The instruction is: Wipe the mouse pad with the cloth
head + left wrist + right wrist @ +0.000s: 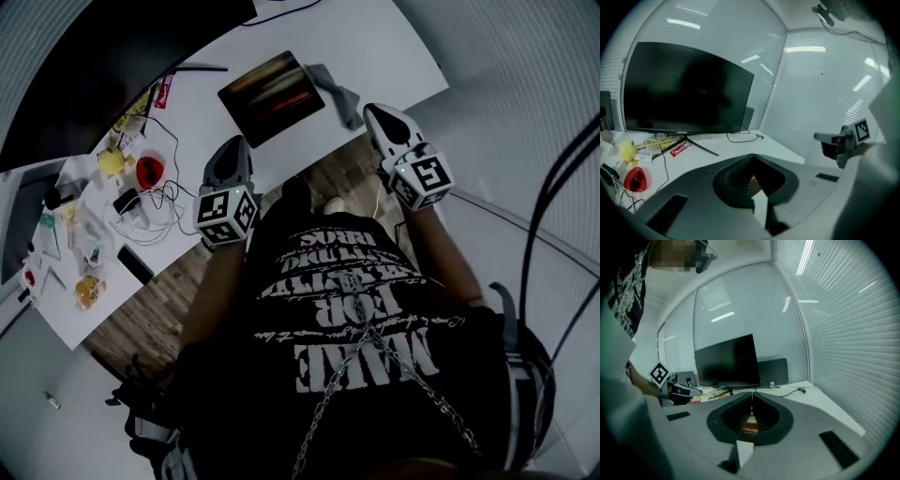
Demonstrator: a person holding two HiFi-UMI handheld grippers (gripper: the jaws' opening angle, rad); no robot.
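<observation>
Right gripper [373,111] is shut, its jaws pressed together along a thin seam with nothing between them, as its own view [752,393] shows. Left gripper [238,141] looks the same: the jaw tips meet at a point [752,155] and no object sits between them. Each is held out in front of the person's chest, aimed at the near edge of the white desk [394,47].

On that desk lies the mouse pad [272,97], a dark rectangle with reddish streaks. Its long axis runs roughly along the near desk edge, from lower left to upper right in the head view. The grey cloth [337,94] is crumpled against the pad's right short end. It touches that end and trails toward the desk edge.

From the right gripper, the cloth is just ahead and slightly to the left, near its tip. The left gripper is well apart from the cloth, with the pad's near long edge straight in front of it. So the right hand is the better placed to take the cloth, and its jaws would have to open first. The pad is not yet touched.

Further left, a monitor [84,66], a yellow toy [112,161], a red object [150,172] and cables [159,202] are well clear of the pad.
</observation>
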